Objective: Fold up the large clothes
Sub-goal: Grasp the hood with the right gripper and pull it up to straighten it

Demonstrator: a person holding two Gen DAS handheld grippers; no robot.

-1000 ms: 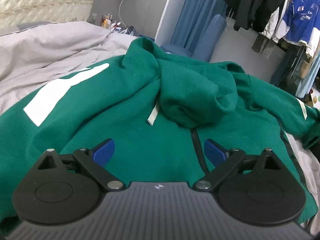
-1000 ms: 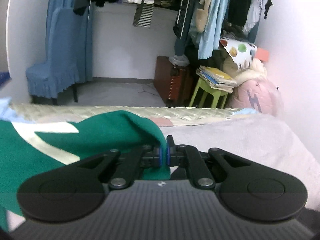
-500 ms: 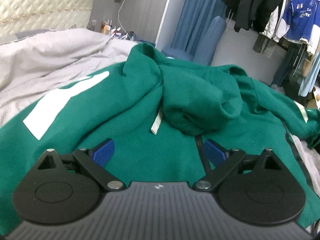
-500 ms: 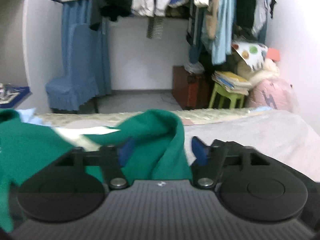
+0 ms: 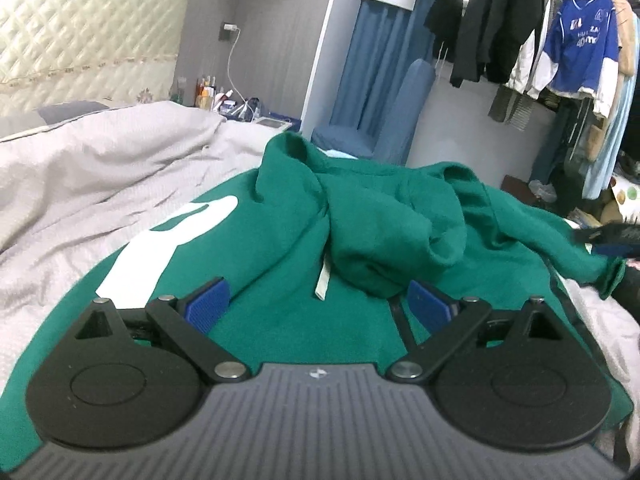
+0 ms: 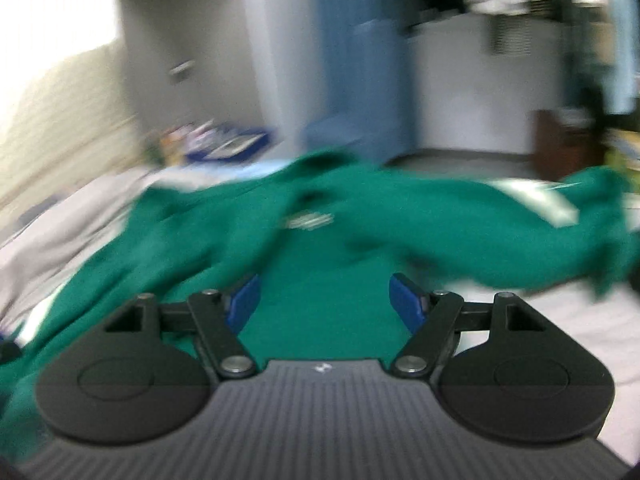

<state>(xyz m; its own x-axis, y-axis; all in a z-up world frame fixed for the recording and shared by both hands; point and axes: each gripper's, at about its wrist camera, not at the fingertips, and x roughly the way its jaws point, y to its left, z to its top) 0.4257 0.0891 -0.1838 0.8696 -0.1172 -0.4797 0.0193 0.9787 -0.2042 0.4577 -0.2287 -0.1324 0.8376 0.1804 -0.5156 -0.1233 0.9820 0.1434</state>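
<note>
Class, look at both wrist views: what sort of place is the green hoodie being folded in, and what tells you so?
Most likely a bedroom. The green hooded sweatshirt lies on a bed with a rumpled grey cover, a cream quilted headboard stands behind, and clothes hang on an open rail.

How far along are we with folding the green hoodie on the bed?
Early stage. Done: the green hoodie is spread front-up on the grey bedding, and one sleeve lies drawn across the body. In hand: nothing; the right tongs have just been opening and stand empty, and the left tongs are open too. Left: the bunched hood, the other side and the final folds.
</note>
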